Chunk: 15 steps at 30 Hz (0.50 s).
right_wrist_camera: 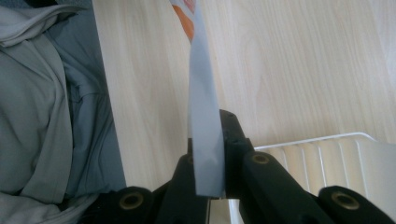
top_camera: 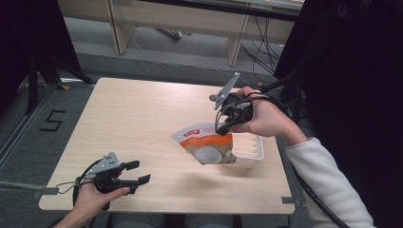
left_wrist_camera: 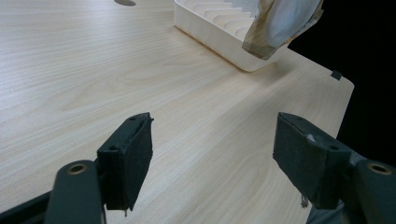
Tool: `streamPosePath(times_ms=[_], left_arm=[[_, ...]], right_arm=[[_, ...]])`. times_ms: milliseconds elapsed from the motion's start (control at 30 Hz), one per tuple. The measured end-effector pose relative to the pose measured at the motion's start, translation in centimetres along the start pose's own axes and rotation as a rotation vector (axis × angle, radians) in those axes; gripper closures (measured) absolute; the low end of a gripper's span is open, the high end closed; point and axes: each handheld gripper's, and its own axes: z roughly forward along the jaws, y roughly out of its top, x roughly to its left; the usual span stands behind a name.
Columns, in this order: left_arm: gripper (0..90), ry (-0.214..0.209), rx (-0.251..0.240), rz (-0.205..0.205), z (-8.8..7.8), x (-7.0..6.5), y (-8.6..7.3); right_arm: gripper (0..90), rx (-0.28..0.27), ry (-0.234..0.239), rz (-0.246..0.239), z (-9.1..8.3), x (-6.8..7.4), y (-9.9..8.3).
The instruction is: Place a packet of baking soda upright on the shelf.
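Note:
An orange and white food pouch (top_camera: 207, 144) hangs tilted over the left end of a white ribbed tray (top_camera: 252, 154). My right gripper (top_camera: 221, 127) is shut on the pouch's upper edge, above the tray. In the right gripper view the pouch (right_wrist_camera: 204, 126) shows edge-on as a grey strip pinched between the jaws, with the tray (right_wrist_camera: 327, 158) to the right. My left gripper (top_camera: 138, 172) rests low near the table's front left, open with nothing between its pads. In the left gripper view the gripper (left_wrist_camera: 212, 158) faces bare wood, and the pouch's bottom (left_wrist_camera: 280, 23) hangs over the tray (left_wrist_camera: 219, 32).
The wooden table (top_camera: 133, 118) has bare surface on its left half and back. Its right edge lies close behind the tray. Beyond the table are grey floor, a light wooden bench (top_camera: 190, 23) and dark curtains on both sides. Cables trail from both grippers.

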Motion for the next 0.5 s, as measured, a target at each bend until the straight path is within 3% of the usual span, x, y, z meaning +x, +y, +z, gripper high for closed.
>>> streamPosePath(times_ms=[133, 200, 267, 367, 500], left_arm=[[27.7, -0.009, -0.004, 0.0, 0.1, 0.1, 0.0], [27.7, 0.001, -0.005, -0.022, 0.1, -0.1, -0.1], [27.7, 0.0, -0.007, -0.023, 0.0, -0.1, -0.1], [27.7, 0.001, -0.007, -0.024, 0.0, 0.0, -0.1], [27.7, 0.0, -0.008, -0.022, 0.0, 0.0, 0.0]], right_arm=[[90.0, -0.011, -0.005, 0.0, -0.5, -0.2, -0.2], [90.0, -0.009, -0.006, 0.005, -0.6, -0.1, -0.2], [90.0, -0.018, -0.009, -0.013, -0.9, -0.5, -0.3], [90.0, -0.013, -0.017, 0.014, -1.1, -0.4, -0.4], [90.0, -0.018, -0.018, 0.012, -1.5, -0.8, -0.6]])
